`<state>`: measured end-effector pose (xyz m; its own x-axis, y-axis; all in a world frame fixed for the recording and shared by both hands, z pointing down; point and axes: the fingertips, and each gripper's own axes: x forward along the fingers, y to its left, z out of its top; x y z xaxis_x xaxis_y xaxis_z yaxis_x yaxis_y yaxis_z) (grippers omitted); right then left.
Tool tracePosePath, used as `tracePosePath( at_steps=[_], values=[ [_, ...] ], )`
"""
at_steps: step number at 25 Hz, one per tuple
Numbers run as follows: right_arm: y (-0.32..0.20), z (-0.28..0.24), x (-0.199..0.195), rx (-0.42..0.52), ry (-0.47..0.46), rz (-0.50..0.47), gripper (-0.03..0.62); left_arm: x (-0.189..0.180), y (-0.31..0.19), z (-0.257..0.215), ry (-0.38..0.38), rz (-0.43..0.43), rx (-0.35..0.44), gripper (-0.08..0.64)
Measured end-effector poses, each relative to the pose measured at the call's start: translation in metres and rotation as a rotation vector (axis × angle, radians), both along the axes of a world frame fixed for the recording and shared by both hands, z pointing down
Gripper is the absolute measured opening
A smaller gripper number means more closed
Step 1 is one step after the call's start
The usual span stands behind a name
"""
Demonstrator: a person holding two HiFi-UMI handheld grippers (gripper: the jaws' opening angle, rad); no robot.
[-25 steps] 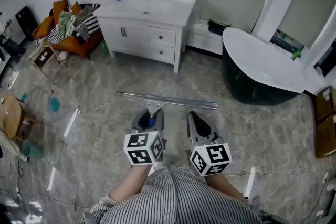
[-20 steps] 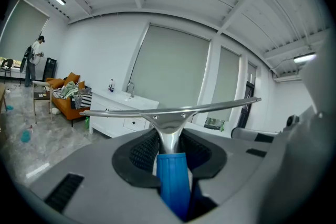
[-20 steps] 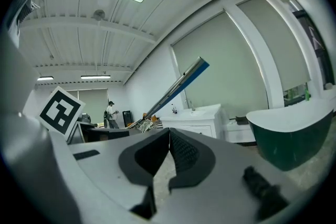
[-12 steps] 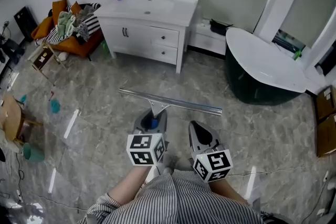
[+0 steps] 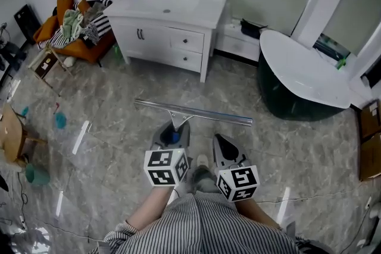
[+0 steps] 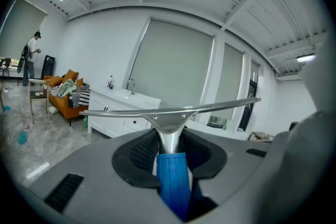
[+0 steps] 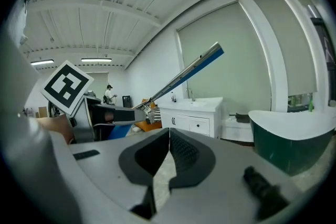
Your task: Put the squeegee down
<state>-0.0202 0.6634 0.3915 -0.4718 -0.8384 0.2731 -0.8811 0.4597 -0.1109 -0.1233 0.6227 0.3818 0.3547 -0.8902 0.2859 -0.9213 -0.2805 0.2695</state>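
The squeegee point(image 5: 191, 112) has a long metal blade and a blue handle point(image 6: 173, 180). My left gripper point(image 5: 174, 132) is shut on that handle, holding the blade level above the floor and crosswise in front of me. In the left gripper view the metal neck point(image 6: 169, 128) rises out of the black pads. My right gripper point(image 5: 224, 144) hangs beside it on the right, shut with nothing between its pads point(image 7: 181, 152). The blade point(image 7: 191, 68) shows in the right gripper view as a slanted bar at upper left.
A white vanity with a sink point(image 5: 169, 21) stands ahead against the wall. A dark green tub with a white rim point(image 5: 297, 77) is at the right. An orange chair piled with clothes point(image 5: 74, 30) sits at the left. Grey marble floor point(image 5: 107, 110) lies below.
Both grippers have drawn back toward my body and sunk a little, the squeegee going with the left one. The right gripper has dropped slightly more.
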Motion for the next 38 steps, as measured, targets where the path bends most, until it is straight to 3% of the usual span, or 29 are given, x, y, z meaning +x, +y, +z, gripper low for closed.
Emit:
tracePosePath(
  at_steps=[7,20,38],
  values=[
    [-0.092,-0.005,0.0,0.007,-0.02,-0.057,0.017,0.012,-0.084,-0.004,-0.028,-0.013,0.022,0.123],
    [-0.233,-0.016,0.035,0.017,-0.04,-0.091,0.017,0.046,-0.218,-0.008,-0.011,-0.05,0.036,0.123],
    [-0.292,0.013,0.039,-0.071,-0.065,-0.107,0.017,0.056,-0.281,0.012,-0.032,-0.044,-0.021,0.123]
  ],
)
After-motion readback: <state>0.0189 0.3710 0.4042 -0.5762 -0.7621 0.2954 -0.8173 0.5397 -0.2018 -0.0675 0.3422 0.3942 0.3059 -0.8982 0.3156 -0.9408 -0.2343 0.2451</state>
